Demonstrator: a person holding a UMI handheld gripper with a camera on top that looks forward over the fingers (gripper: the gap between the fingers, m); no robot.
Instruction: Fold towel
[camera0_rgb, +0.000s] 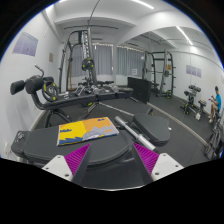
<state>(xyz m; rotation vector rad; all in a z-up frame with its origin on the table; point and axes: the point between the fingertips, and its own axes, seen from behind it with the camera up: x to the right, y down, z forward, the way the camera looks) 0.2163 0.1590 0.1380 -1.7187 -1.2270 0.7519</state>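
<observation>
Gym equipment fills the gripper view: a weight rack (80, 55) and machines stand well beyond the fingers. Nearer, a folded towel (85, 130) in orange and blue lies flat on a dark padded bench (45, 140), just ahead of the gripper (107, 160). The jaws stand wide with nothing between them, probably lined up level with the bench to come in at the towel's near edge

A dark padded bench (45, 140) is being seen just ahead of the tongs (112, 160), whose fingers are being held apart with nothing between them. A folded yellow and blue towel (86, 130) is being carried on its near part, and a white-ended bar (133, 133) is lying just right of it.
</observation>
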